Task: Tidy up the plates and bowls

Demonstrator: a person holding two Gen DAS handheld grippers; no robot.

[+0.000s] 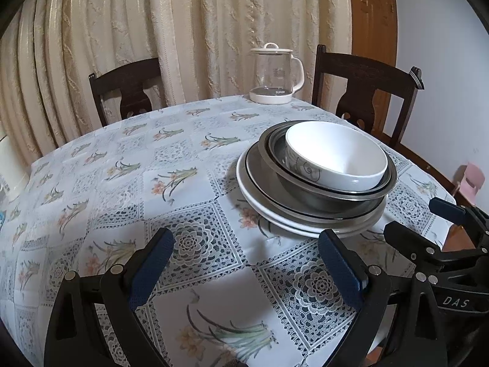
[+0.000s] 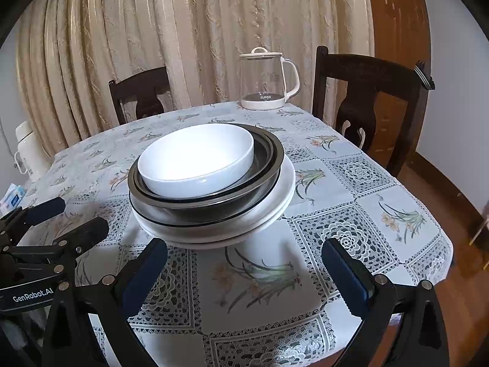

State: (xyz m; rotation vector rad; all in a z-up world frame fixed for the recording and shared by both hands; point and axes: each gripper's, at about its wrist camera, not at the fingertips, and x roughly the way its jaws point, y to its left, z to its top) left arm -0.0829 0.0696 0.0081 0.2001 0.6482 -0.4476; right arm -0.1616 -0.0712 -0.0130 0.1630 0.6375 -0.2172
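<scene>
White bowl [image 2: 195, 156] sits nested in metal bowls atop white plates [image 2: 275, 208], mid-table, largest lowest for stability; left gripper [image 1: 246, 263] and right gripper [image 2: 244, 270] hover near, jaws spread, empty

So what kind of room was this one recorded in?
Most likely a home dining room: a round table under a floral tablecloth, two dark wooden chairs drawn up to it, a glass kettle at the far edge, and cream curtains behind.

White bowl [image 2: 195, 156] atop stacked plates [image 2: 275, 211]
</scene>
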